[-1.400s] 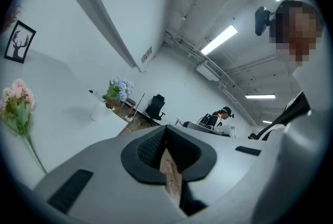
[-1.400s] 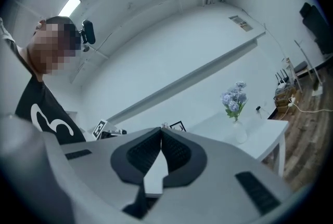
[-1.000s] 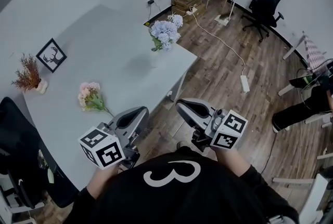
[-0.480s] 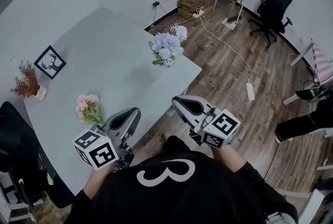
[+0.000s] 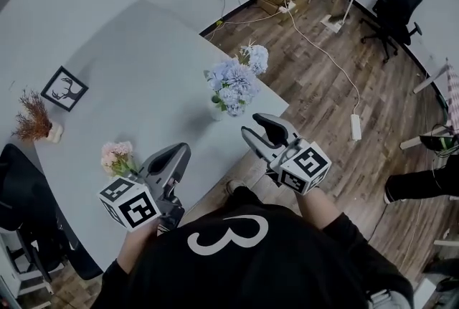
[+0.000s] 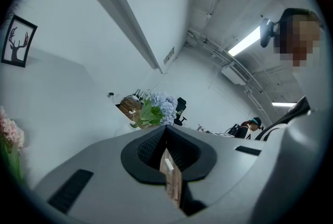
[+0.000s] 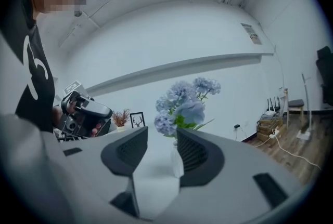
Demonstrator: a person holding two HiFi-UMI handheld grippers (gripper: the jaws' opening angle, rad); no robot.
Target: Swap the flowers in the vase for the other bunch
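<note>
The blue flowers (image 5: pixel 233 85) stand in a white vase (image 5: pixel 217 112). The vase stands upright on the grey table (image 5: pixel 136 64), near the table's corner. The other bunch, the pink flowers (image 5: pixel 115 155), lies flat on the table, well apart from the vase and close to the near edge.

The right gripper (image 5: pixel 257 125) is at the table's edge, near the vase but not touching it. Its jaws have just been opening, and now there is a small gap between them. In the right gripper view the vase and the blue flowers show through that gap, further off. Nothing sits between the pads.

The left gripper (image 5: pixel 179 150) is just beside the pink flowers. Its jaws are pressed together with nothing in them.

At the far side of the table a small framed deer picture (image 5: pixel 64 89) lies flat. Near it a little pot of dry reddish plants (image 5: pixel 34 117) stands. Past the table there is a wooden floor (image 5: pixel 323 107), with a black office chair (image 5: pixel 398 6) by the far wall.
</note>
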